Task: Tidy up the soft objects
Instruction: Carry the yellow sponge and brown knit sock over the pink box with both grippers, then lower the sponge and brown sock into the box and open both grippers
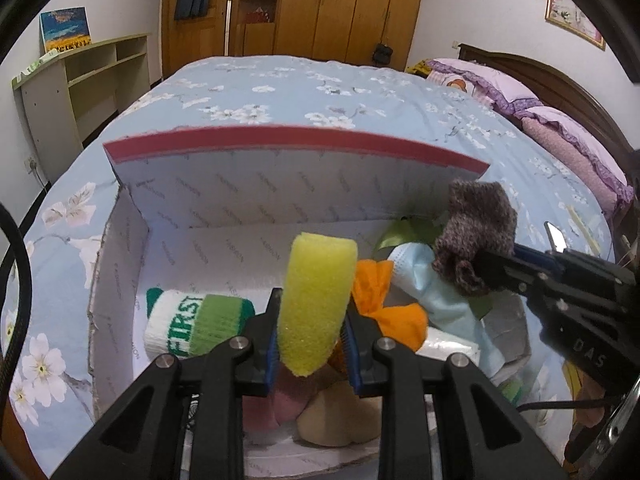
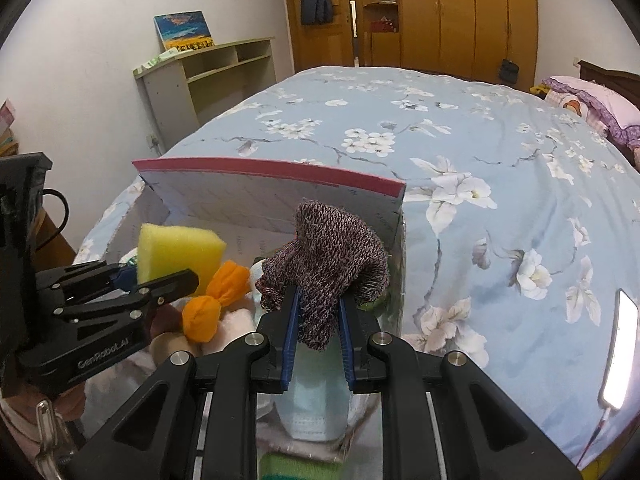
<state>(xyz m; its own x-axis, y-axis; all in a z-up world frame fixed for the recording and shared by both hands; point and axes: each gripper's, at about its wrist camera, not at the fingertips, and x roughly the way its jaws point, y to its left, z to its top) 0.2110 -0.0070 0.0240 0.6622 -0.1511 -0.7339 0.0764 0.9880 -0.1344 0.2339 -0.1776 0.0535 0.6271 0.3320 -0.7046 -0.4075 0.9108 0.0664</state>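
A white cardboard box [image 1: 128, 248] with a red-edged lid stands open on the bed. My left gripper [image 1: 310, 312] is shut on a yellow sponge [image 1: 316, 300], held upright above the box's middle. My right gripper [image 2: 318, 306] is shut on a brown knitted piece [image 2: 332, 268], hanging over the box's right side. From the left wrist view the right gripper [image 1: 492, 276] reaches in from the right with the knit [image 1: 476, 232]. From the right wrist view the left gripper [image 2: 168, 280] holds the sponge [image 2: 178, 254]. Inside lie a green-white sock [image 1: 192, 320], orange cloth [image 1: 384, 300], a pale blue mask [image 1: 432, 292] and beige and pink soft things [image 1: 336, 416].
The box sits on a blue floral bedspread [image 2: 480, 160]. Pink pillows [image 1: 560, 132] and a dark headboard lie to the right. A shelf unit [image 1: 80, 84] stands by the left wall and wooden wardrobes [image 1: 360, 8] at the back. A lit phone [image 2: 620, 352] lies on the bed at right.
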